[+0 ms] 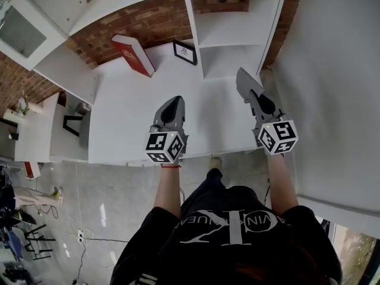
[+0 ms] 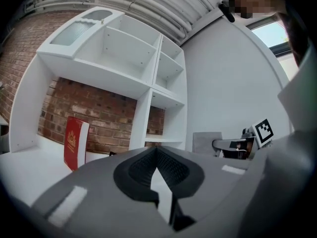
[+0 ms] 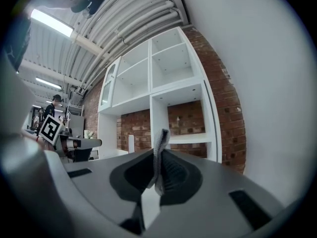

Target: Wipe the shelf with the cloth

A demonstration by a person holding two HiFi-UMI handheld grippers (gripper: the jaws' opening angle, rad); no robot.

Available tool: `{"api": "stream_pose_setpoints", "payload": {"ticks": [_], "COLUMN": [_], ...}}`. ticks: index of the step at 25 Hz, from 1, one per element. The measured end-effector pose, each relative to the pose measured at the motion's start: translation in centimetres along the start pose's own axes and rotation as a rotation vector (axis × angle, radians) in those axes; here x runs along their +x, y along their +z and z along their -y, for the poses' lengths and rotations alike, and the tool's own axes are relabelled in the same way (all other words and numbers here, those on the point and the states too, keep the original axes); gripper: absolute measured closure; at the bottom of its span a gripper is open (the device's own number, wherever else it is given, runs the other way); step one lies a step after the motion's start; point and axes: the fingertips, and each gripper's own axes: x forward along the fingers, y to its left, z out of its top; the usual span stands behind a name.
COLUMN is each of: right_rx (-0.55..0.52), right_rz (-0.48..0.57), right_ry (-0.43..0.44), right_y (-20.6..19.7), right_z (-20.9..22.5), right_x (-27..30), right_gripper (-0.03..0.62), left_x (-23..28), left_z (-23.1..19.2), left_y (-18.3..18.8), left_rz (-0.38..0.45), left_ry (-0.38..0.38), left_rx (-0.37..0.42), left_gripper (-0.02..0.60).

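A grey cloth [image 1: 244,81] sticks up from my right gripper [image 1: 254,95], which is shut on it and hovers in front of the narrow white shelf column [image 1: 230,39]. In the right gripper view the cloth [image 3: 161,142] shows edge-on, pinched between the pads. My left gripper [image 1: 173,102] hangs over the white counter [image 1: 127,120] to the left, shut with nothing in it; its jaws meet at the tip [image 2: 156,151]. From the left gripper view I see the right gripper [image 2: 237,146] with the cloth [image 2: 206,143] standing beside the shelf.
A red book [image 1: 134,54] leans against the brick back wall, and a small black picture frame [image 1: 185,52] stands next to the shelf column. A white wall [image 1: 332,88] closes in on the right. The counter's front edge [image 1: 196,154] runs just below the grippers.
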Motion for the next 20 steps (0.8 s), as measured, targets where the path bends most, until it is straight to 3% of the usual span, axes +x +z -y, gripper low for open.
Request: {"api": "stream_pose_setpoints", "payload": {"ticks": [13,16,20], "right_rx": [-0.136,-0.262,-0.566], "right_rz": [0.03,0.025,-0.043], "right_ry": [-0.042,-0.058,-0.09], "right_y": [4.7,6.3,7.6], "right_z": [4.0,4.6,5.2], "right_x": [12.3,14.7,18.5], "right_gripper": [0.572,0.572,0.572], "left_x": [10.7,11.9,13.0], "left_z": [-5.7,-6.2,-6.7], "left_y": [1.3,1.2,1.2], "left_rz": [0.0,0.004,0.004], "left_ry": [-0.064,-0.071,-0.077], "left_rx": [0.005,-0.017,-0.031], "left_gripper": [0.572,0.572,0.572]}}
